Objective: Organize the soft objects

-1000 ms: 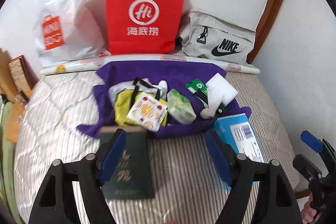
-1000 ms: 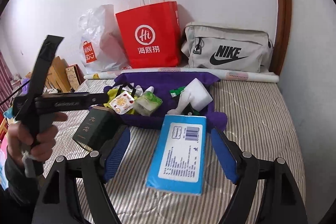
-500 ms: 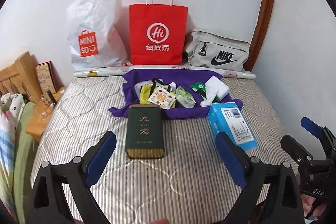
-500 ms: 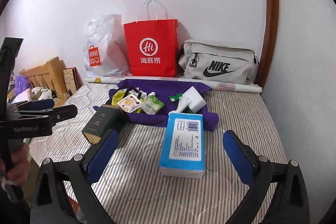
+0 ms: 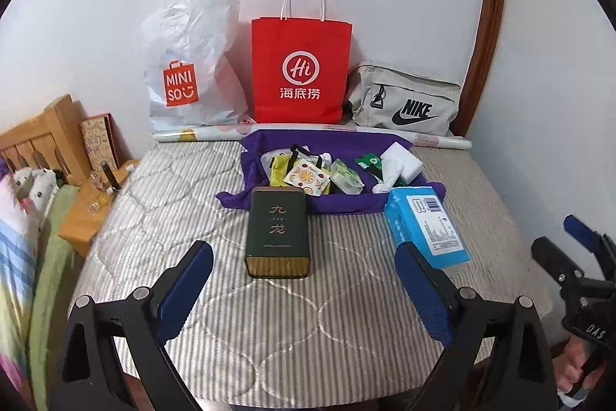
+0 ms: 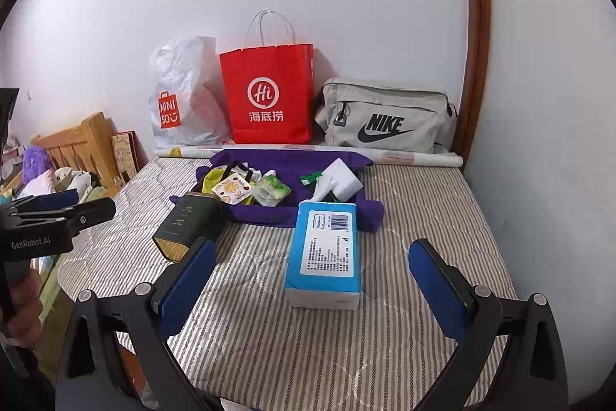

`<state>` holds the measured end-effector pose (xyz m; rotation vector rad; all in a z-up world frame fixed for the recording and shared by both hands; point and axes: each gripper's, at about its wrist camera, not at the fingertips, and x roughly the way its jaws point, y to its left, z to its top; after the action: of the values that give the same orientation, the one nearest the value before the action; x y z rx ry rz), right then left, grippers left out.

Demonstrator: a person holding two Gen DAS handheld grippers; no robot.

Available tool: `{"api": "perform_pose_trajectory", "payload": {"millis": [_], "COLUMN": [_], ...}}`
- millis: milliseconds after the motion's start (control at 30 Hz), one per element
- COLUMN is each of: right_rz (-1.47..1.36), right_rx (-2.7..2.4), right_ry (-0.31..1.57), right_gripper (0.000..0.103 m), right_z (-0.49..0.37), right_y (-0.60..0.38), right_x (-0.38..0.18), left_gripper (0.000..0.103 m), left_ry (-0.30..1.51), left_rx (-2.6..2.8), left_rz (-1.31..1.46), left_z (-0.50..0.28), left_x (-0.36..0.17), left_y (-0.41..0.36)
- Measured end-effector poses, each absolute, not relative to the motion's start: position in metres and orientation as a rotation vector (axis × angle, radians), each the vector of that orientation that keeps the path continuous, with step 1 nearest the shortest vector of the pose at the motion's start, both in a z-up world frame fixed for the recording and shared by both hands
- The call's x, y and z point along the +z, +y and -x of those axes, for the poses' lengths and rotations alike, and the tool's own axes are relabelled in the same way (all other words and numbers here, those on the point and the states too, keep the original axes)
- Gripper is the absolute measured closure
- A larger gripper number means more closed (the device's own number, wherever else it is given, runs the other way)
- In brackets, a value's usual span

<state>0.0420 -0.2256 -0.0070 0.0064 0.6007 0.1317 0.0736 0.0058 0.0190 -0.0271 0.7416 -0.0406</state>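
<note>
- Since the earlier frame both grippers have backed away from the bed (image 5: 161,203) and spread wide.
- Left gripper (image 5: 304,280): empty; green tin (image 5: 278,230) lies ahead.
- Purple cloth (image 5: 338,141) holds small packets; seemingly unsorted.
- Right gripper (image 6: 308,286): empty; blue tissue pack (image 6: 327,249) lies before it.

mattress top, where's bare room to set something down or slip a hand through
Free: the striped mattress left of the green tin, the strip between tin and blue tissue pack, and the near edge. Crowded: the purple cloth and the bags along the wall.

Soft, even indoor light, faint shadows — sharp centre, strong fisheye bending and dark corners.
</note>
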Motion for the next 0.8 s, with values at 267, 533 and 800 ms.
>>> {"api": "perform_pose_trajectory", "payload": {"millis": [267, 533, 800], "right_rz": [-0.021, -0.024, -0.023], "right_rx": [0.114, 0.112, 0.114], "right_ry": [0.595, 0.584, 0.572], "right_gripper": [0.004, 0.004, 0.004], "right_z": [-0.036, -0.029, -0.024], "right_y": [-0.232, -0.234, -0.232], "right_x": [-0.003, 0.0, 0.003], "left_gripper": [0.007, 0.007, 0.007], "left_ry": [0.738, 0.733, 0.731], "left_rx": [-0.027, -0.022, -0.023], "left_rz": [0.006, -0.005, -0.004], "left_z": [-0.069, -0.065, -0.064], "left_x": [0.02, 0.022, 0.023], "left_y": [0.002, 0.0, 0.0]}}
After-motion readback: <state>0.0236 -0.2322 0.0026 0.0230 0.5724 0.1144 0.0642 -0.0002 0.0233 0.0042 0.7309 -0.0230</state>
